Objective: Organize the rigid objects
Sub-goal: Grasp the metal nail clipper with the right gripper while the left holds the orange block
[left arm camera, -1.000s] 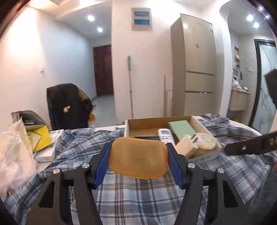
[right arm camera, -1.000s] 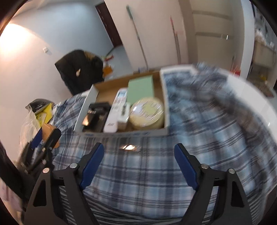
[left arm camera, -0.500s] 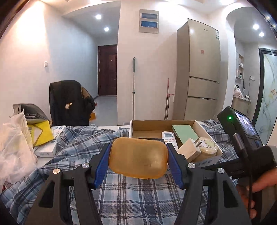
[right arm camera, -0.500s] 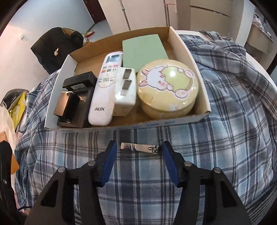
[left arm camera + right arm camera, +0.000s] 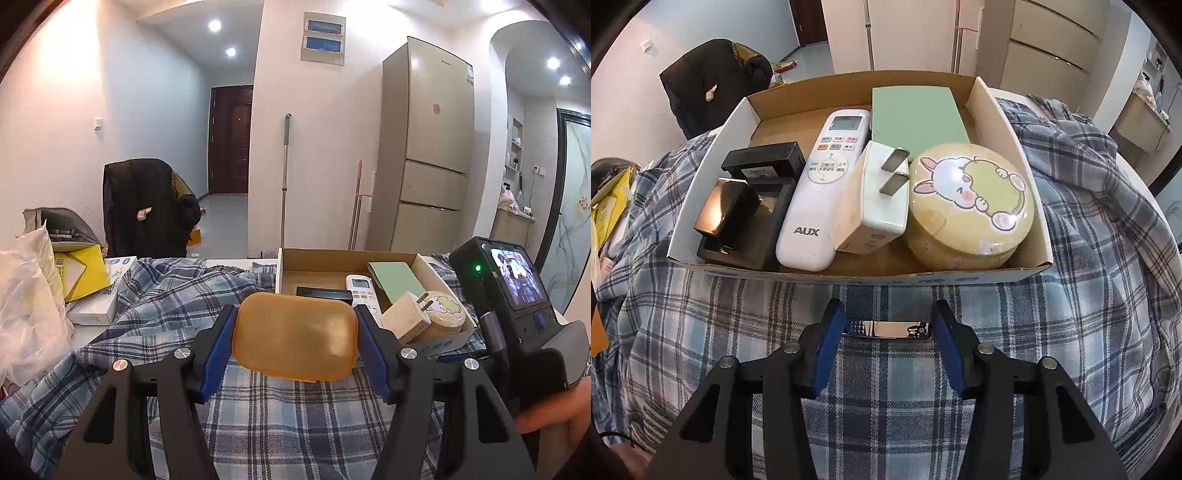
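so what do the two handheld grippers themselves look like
Both match: the left gripper and right gripper have black angular plastic arms with triangular cut-outs, silver round bolt heads at the joints, and blue pads lining the inside of the jaws. In the left wrist view, the right unit also carries a black camera module with a small screen, a green light and a grey cable.

White walls, with round ceiling lights [image 5: 214, 25] at 11 o'clock. A dark door [image 5: 231, 139] closes the hallway. A tall beige fridge [image 5: 430, 147] stands at 1 o'clock; perhaps a mop [image 5: 284, 173] leans beside.
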`<state>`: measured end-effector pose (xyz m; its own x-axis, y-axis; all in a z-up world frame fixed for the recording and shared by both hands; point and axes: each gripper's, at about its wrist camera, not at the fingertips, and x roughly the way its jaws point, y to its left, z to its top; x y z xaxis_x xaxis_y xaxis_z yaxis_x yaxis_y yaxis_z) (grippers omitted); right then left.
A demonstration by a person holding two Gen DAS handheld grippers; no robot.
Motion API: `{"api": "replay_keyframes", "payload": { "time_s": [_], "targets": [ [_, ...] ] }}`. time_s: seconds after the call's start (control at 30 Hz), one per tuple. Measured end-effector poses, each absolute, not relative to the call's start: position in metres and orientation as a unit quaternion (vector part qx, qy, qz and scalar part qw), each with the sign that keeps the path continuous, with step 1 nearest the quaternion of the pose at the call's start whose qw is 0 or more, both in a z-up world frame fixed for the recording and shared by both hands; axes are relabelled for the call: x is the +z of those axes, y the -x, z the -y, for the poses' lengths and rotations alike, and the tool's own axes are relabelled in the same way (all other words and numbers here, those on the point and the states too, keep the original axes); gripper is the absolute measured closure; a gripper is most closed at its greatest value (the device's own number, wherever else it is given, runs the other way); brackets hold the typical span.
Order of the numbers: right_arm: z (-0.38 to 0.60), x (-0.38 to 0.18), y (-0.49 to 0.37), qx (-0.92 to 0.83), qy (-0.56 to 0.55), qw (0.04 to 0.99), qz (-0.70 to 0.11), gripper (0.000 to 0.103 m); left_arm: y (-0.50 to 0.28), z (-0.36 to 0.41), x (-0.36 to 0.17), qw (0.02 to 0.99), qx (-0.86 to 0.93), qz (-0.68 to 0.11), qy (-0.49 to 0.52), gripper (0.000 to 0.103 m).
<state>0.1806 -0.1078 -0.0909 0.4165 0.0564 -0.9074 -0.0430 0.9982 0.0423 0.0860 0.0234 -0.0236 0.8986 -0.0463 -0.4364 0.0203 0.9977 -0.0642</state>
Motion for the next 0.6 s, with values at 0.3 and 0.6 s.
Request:
{"api": "replay_keyframes", "payload": {
  "time_s": [0.3, 0.6],
  "targets": [
    [0.1053, -0.0928, -0.1814, 0.036, 0.004, 0.838, -0.545, 0.05, -0.0859, -0.0235, -0.0234, 0.974, -0.018, -0.225, 0.029, 0.038],
    [0.108, -0.0928, -0.1774, 0.05, 0.008, 0.834, -0.549, 0.047, -0.0859, -0.0231, -0.0235, 0.973, -0.019, -0.229, 0.028, 0.038]
  ]
}}
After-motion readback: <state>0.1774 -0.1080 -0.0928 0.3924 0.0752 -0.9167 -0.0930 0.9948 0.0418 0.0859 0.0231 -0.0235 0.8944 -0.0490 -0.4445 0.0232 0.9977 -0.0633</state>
